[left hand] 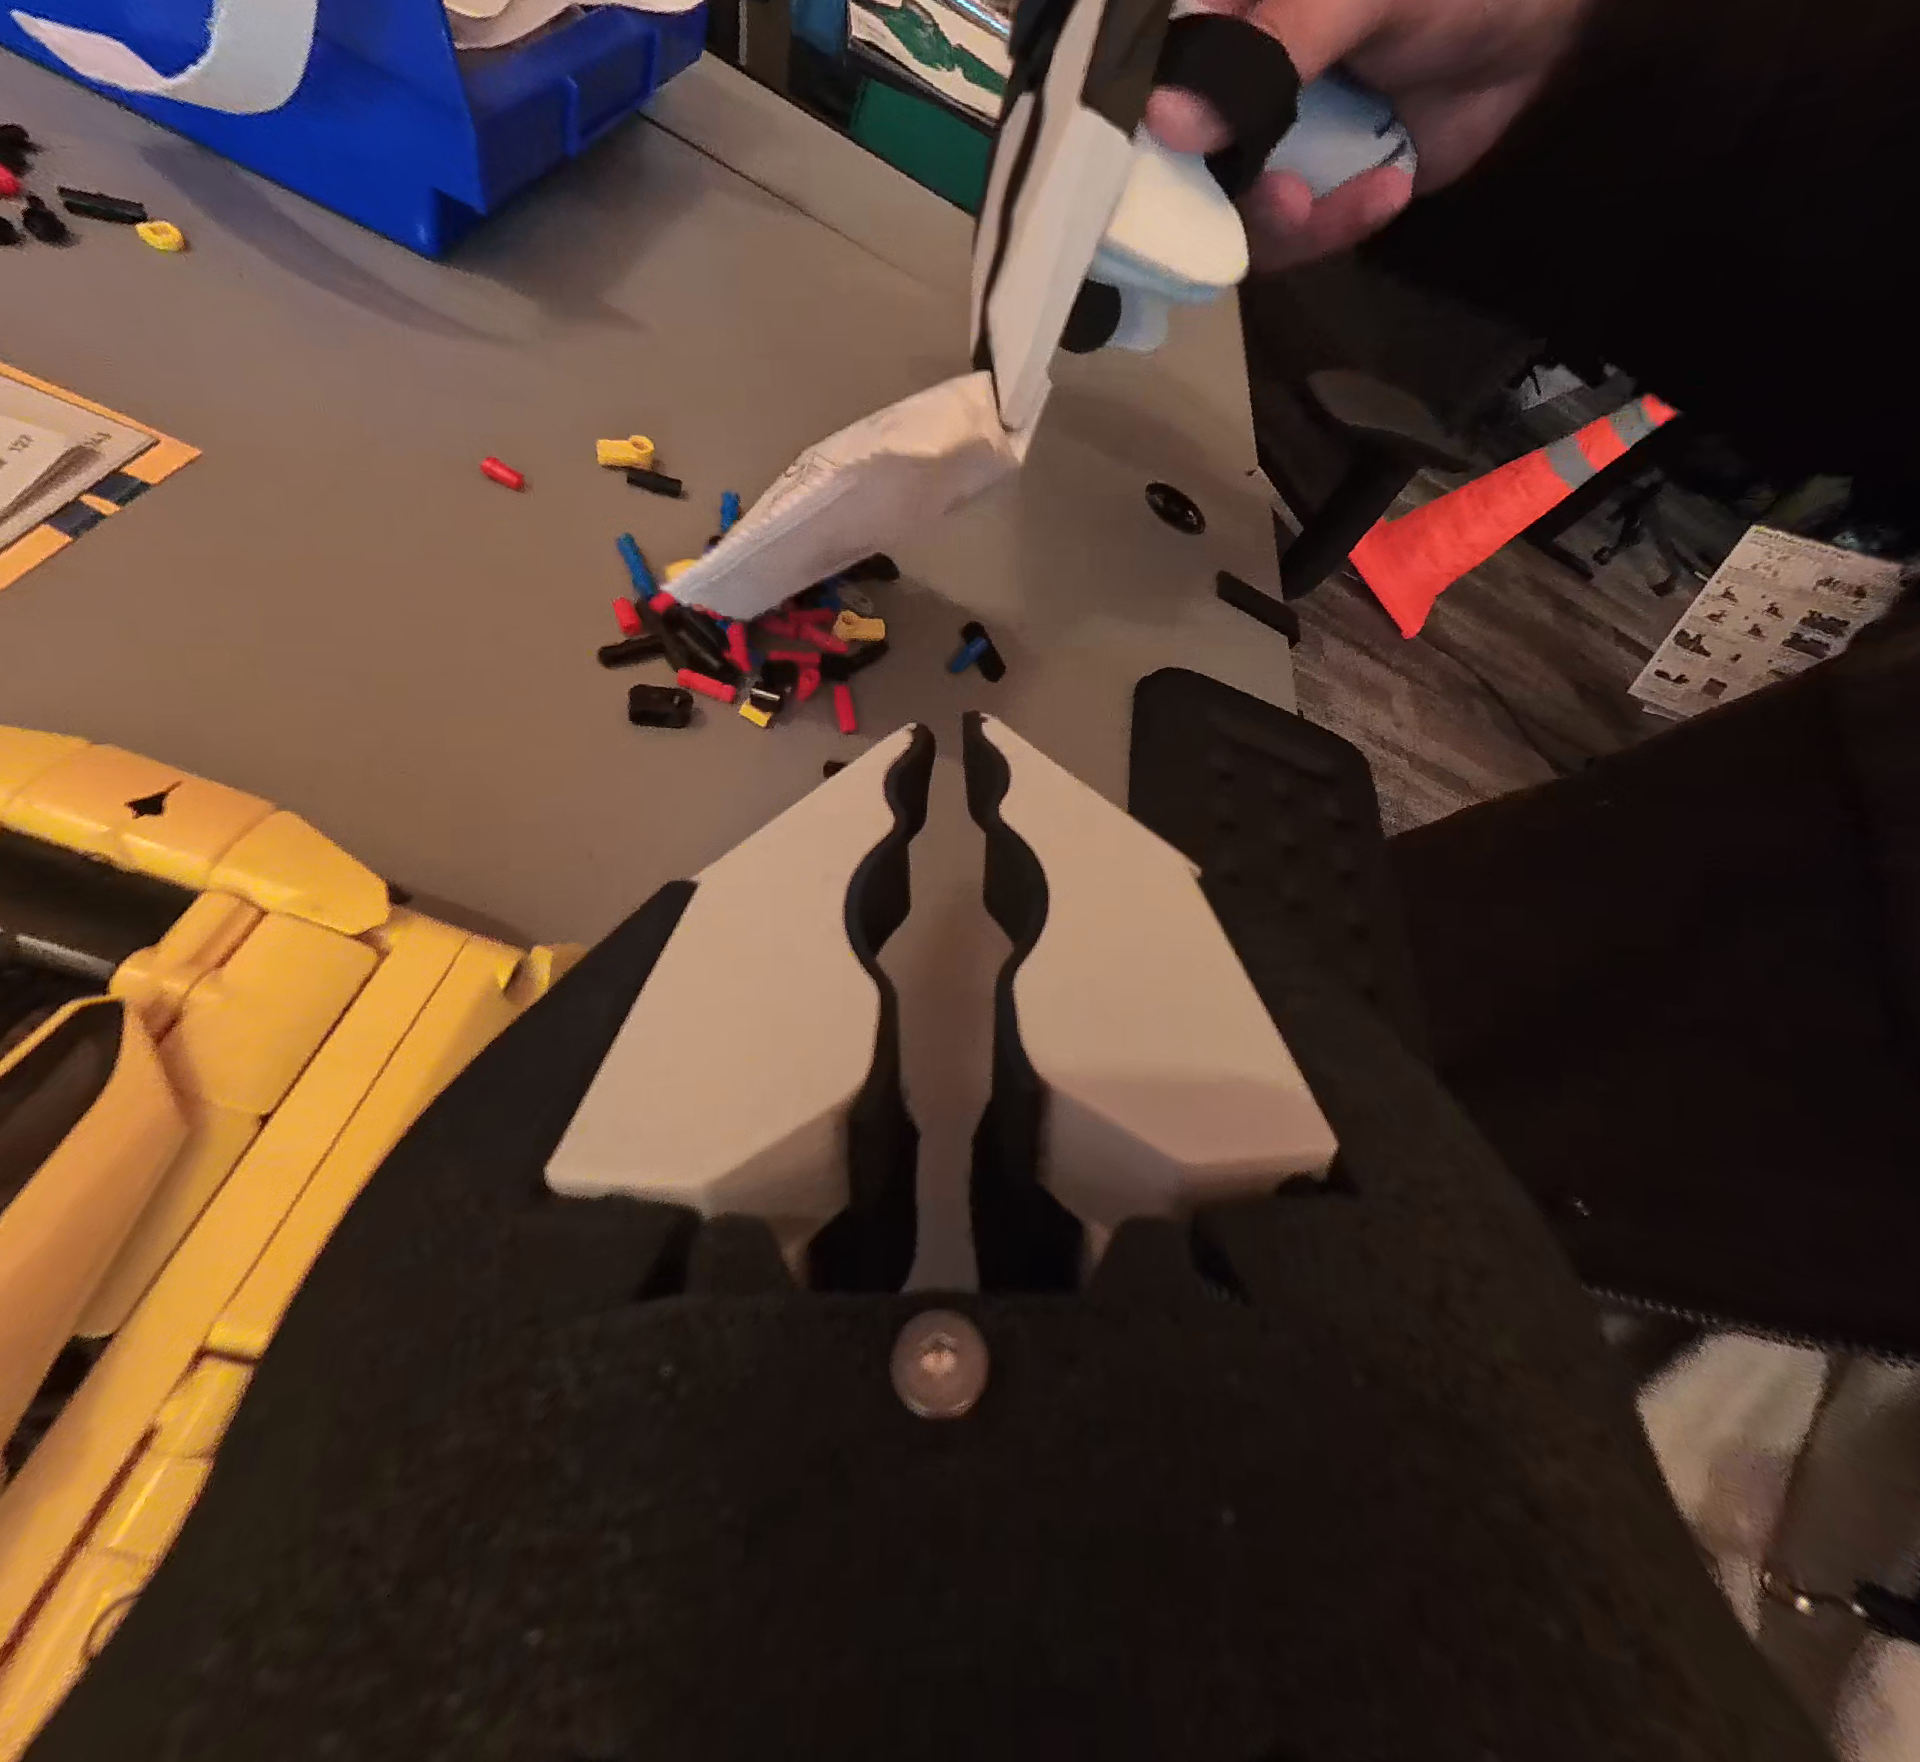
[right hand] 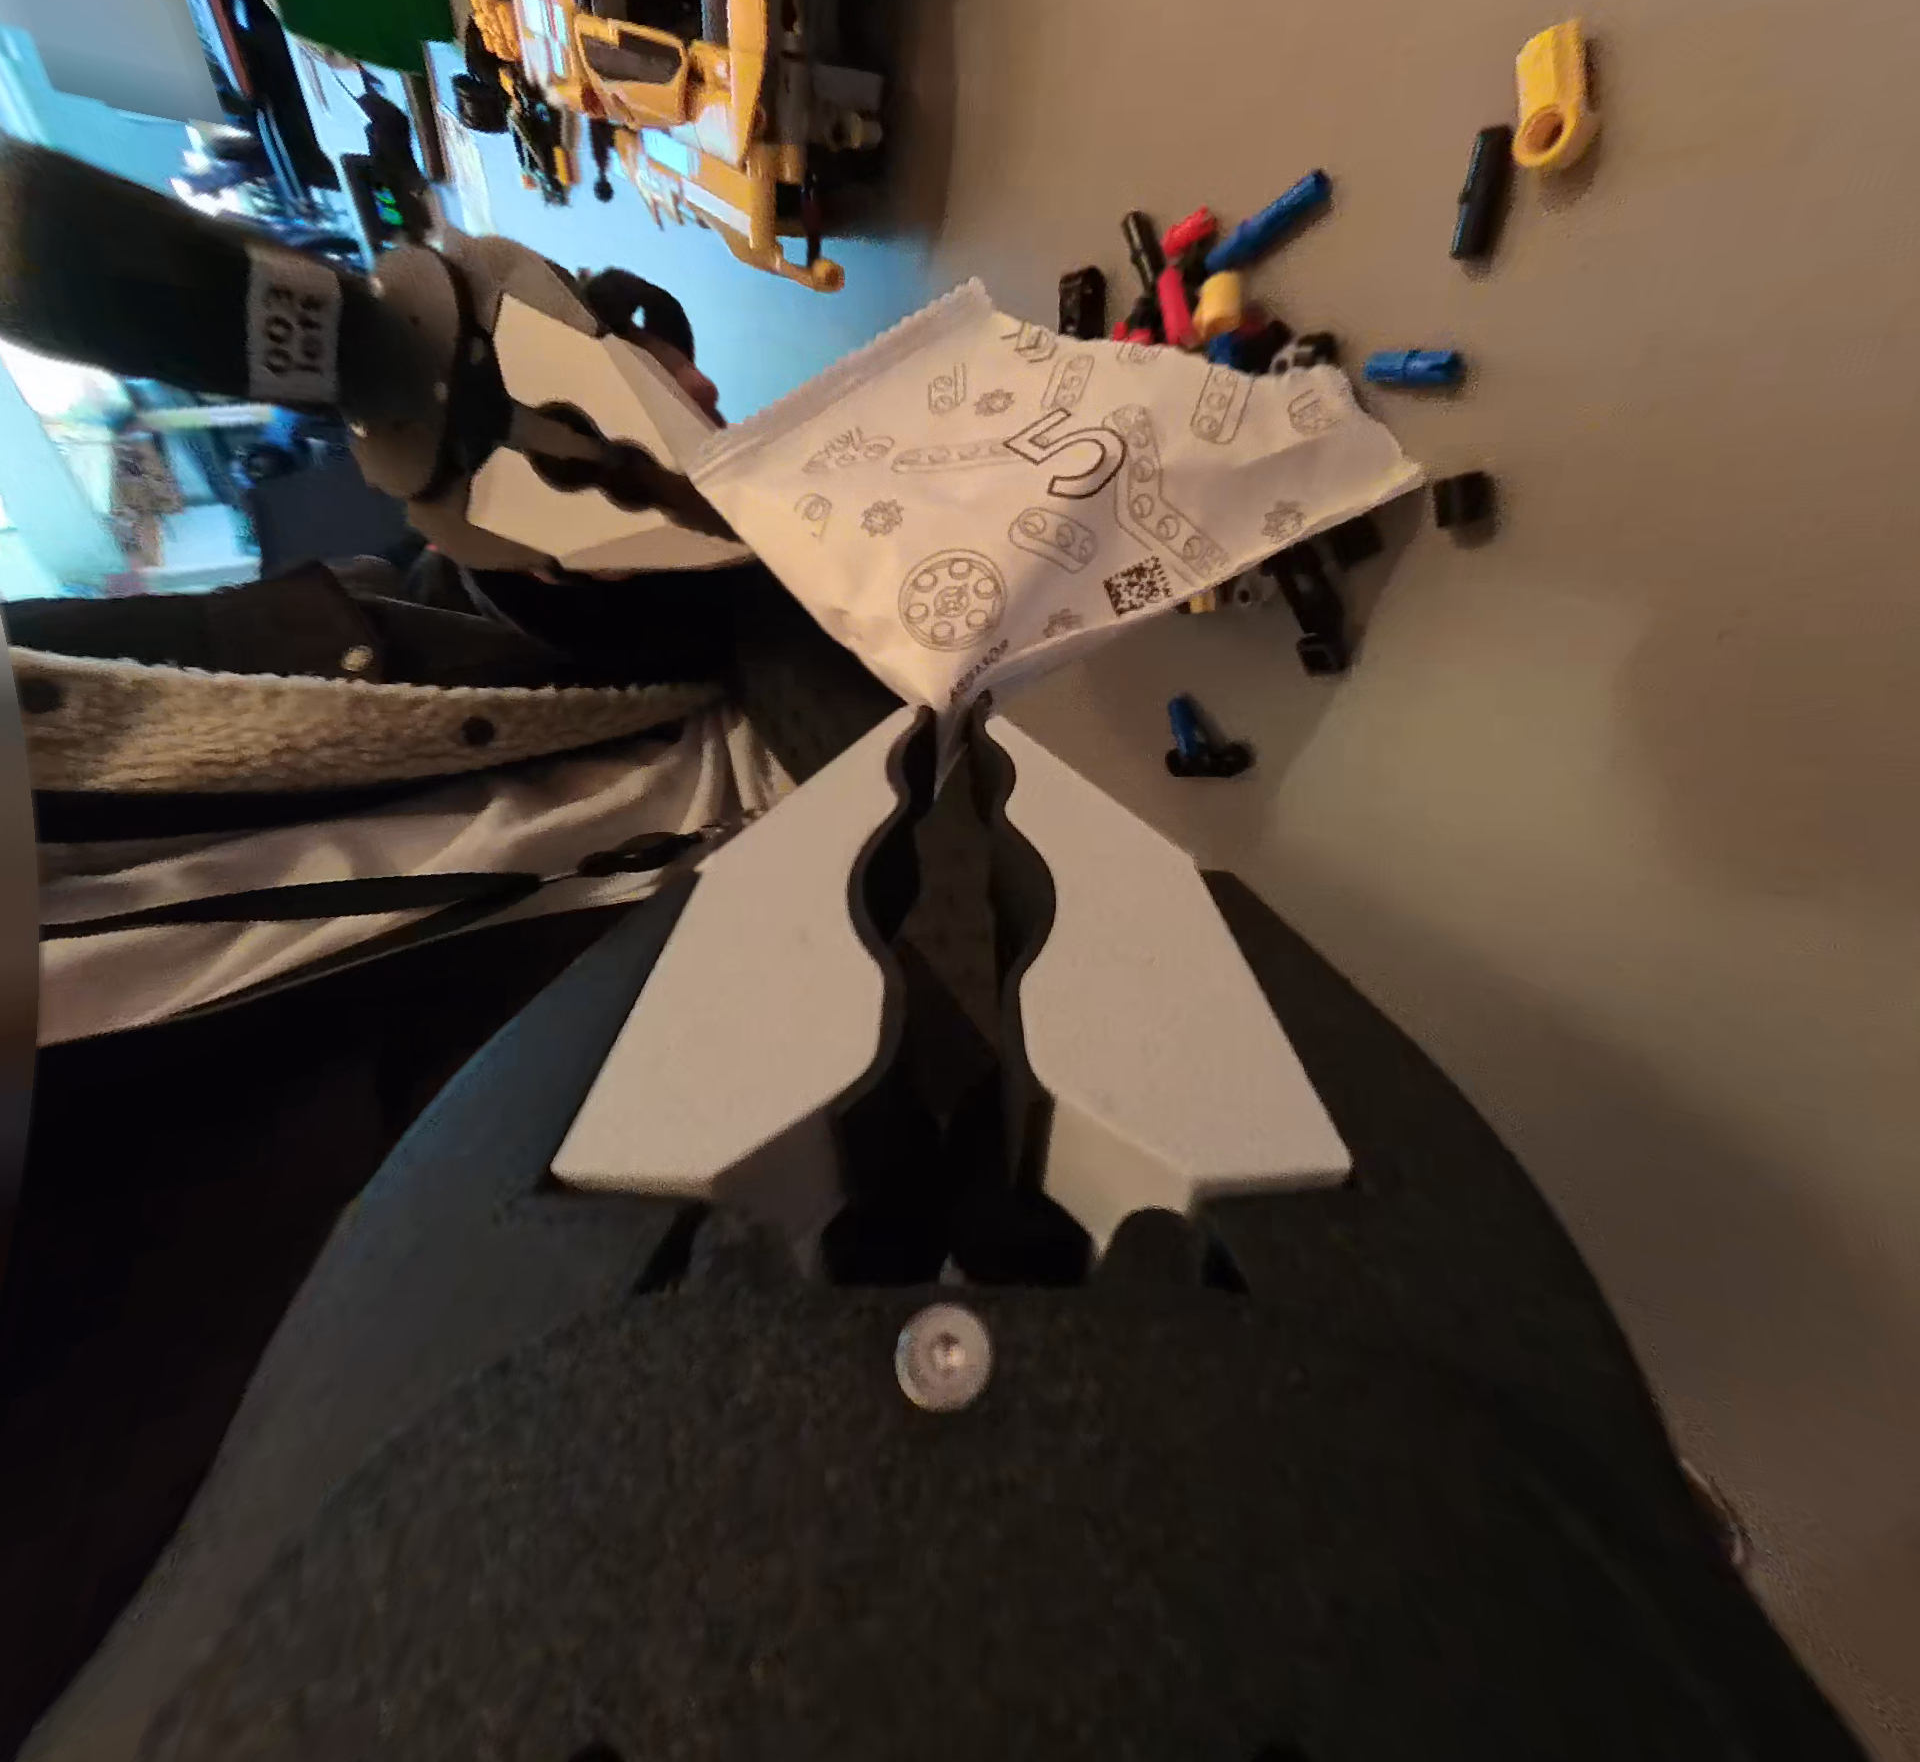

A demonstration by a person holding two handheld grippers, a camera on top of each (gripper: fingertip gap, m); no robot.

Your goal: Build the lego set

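My right gripper (right hand: pixel 945 720) is shut on a corner of a white printed paper bag (right hand: pixel 1039 507). It holds the bag tilted above the grey table, torn open end down on a pile of small red, blue, black and yellow pieces (right hand: pixel 1226 310). In the left wrist view the right gripper (left hand: pixel 1013 408) hangs the bag (left hand: pixel 862 507) over the pile (left hand: pixel 748 642). My left gripper (left hand: pixel 948 736) is shut and empty, low over the table just short of the pile. It shows in the right wrist view (right hand: pixel 696 476) beside the bag's far edge. The yellow lego vehicle (left hand: pixel 208 985) stands left of it.
A blue bin (left hand: pixel 312 29) with paper scraps stands at the back left. An instruction booklet (left hand: pixel 62 465) lies at the left edge. Loose pieces (left hand: pixel 94 206) lie near the bin, and a yellow one (right hand: pixel 1553 97) apart from the pile. The table edge (left hand: pixel 1273 507) runs close on the right. The left gripper's tips are roughly 10 centimeters from the right gripper's.
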